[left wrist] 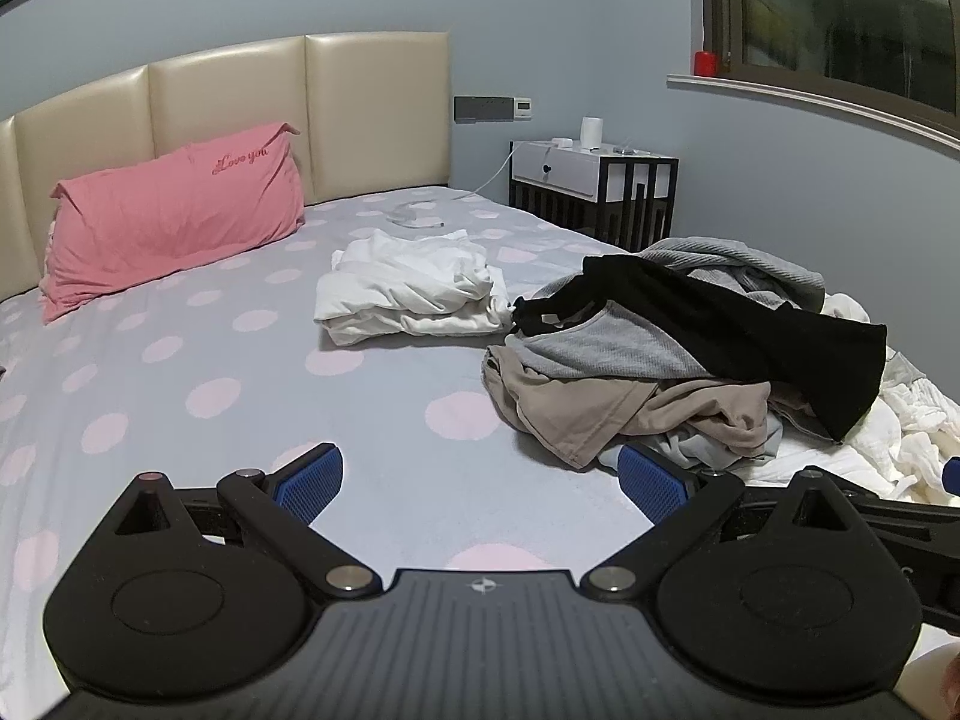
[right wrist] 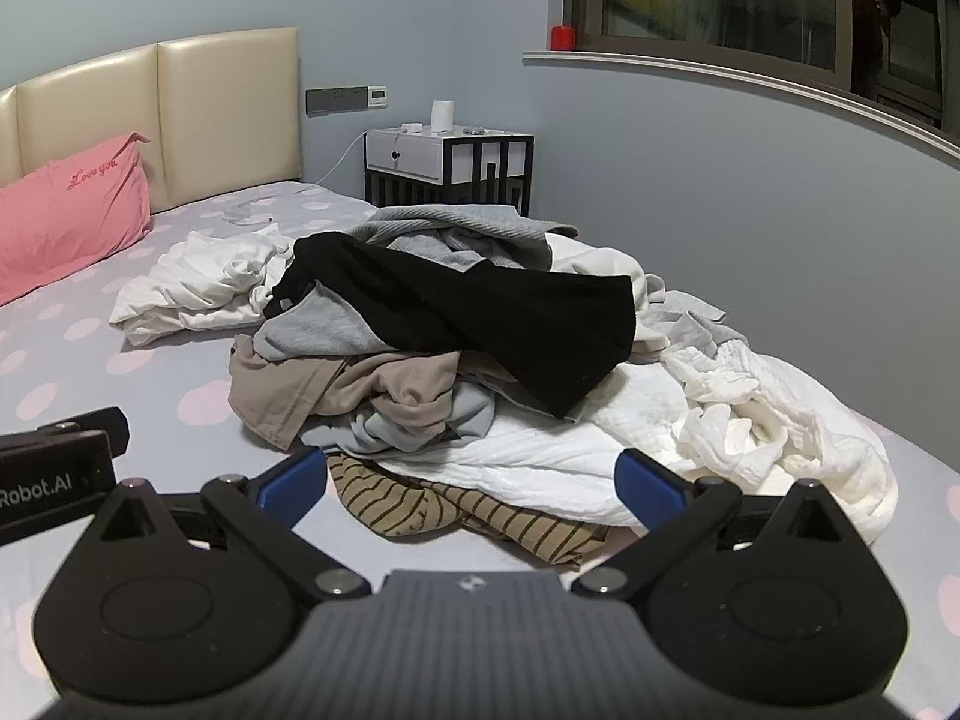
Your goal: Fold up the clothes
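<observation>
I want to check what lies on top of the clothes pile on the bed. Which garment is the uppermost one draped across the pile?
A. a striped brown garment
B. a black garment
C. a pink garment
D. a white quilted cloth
B: the black garment is draped over the grey and beige clothes, while the striped garment lies at the bottom front edge of the pile.

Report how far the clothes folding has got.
Done: one white garment lies roughly folded on the bed, apart from the pile. In hand: nothing; the left hand-held gripper and right hand-held gripper are both open and empty. Left: the heap, with the black garment on top.
</observation>
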`<state>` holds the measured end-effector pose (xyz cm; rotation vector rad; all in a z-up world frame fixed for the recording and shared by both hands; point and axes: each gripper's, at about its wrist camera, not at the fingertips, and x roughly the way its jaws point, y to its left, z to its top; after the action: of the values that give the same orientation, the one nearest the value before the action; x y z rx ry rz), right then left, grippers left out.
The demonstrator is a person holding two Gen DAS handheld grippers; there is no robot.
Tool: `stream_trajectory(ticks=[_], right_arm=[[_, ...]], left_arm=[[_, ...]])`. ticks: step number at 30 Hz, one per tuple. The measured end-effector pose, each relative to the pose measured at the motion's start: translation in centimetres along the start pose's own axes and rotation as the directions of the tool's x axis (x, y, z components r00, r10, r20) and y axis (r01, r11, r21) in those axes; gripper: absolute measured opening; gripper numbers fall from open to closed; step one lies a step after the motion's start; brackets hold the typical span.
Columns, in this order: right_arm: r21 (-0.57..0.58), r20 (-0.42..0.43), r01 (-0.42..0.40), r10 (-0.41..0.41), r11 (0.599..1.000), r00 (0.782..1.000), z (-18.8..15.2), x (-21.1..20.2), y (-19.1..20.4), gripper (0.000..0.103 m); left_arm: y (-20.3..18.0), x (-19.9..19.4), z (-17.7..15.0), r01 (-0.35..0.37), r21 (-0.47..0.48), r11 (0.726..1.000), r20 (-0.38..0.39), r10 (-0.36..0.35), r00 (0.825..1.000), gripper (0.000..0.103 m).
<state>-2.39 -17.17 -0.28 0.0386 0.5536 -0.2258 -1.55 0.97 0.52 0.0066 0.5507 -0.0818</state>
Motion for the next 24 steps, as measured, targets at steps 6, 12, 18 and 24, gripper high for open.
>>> stream_trajectory(ticks=[6, 12, 18, 24], right_arm=[[-0.017, 0.010, 0.010, -0.010, 1.000, 1.000, 0.1, 0.0, 0.0, 0.102], [-0.018, 0.006, 0.012, -0.012, 1.000, 1.000, 0.0, 0.0, 0.0, 0.102], [-0.014, 0.005, 0.011, -0.011, 1.000, 1.000, -0.1, 0.0, -0.1, 0.102], [-0.003, 0.000, -0.003, 0.003, 1.000, 1.000, 0.0, 0.0, -0.3, 0.102]], left_arm=[[-1.5, 1.0, 0.4, -0.024, -0.007, 1.000, -0.007, 0.024, 1.000, 0.100], [-2.2, 1.6, 0.0, -0.037, -0.008, 0.999, -0.001, 0.037, 0.999, 0.100], [-2.1, 1.4, 0.1, -0.040, -0.003, 0.999, -0.002, 0.040, 0.999, 0.100], [-1.9, 1.8, -0.3, -0.057, -0.008, 0.998, -0.023, 0.057, 0.998, 0.100]])
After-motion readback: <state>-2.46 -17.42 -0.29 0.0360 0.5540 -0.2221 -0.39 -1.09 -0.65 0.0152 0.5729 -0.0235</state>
